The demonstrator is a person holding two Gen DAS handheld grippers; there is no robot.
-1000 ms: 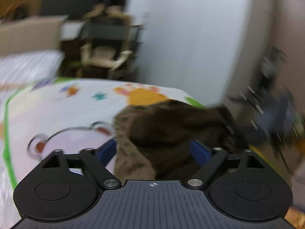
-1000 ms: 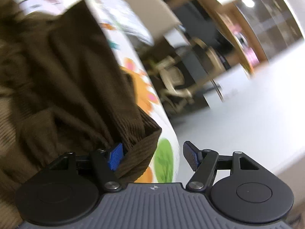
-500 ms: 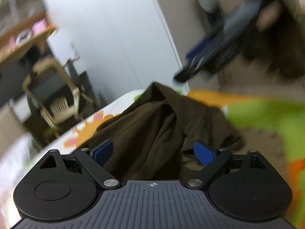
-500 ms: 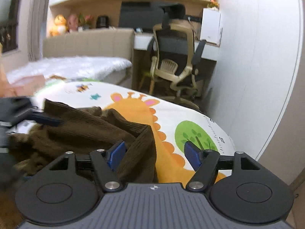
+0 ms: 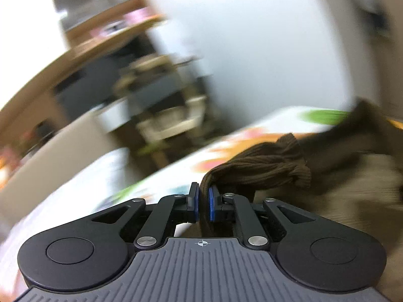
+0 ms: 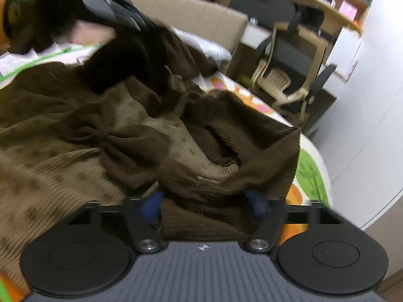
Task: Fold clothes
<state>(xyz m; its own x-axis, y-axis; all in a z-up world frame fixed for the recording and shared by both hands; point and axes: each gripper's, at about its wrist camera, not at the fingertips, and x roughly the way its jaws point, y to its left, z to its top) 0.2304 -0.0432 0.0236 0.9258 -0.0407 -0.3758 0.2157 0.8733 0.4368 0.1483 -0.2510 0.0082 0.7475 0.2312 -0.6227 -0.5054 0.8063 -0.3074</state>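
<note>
The left tool [image 5: 203, 202] has just snapped closed and is clenched on a ribbed edge of the dark brown knitted sweater [image 6: 131, 130], a bunched fold of it rising from between the blue pads toward two o'clock in the left wrist view. The sweater lies crumpled on the cartoon-print play mat [image 6: 311, 176], its bulk spreading from the right tool [image 6: 205, 202] toward ten o'clock. The right tool's jaws have been closing too, with a thick ribbed band of the sweater between them; blur hides whether the pads press yet, so a grip there cannot be told. The ribbed band runs across, nine to three, and the right tool sits nearer the mat's edge, so the spread likely turns on pulling the two tools apart along that band.
</note>
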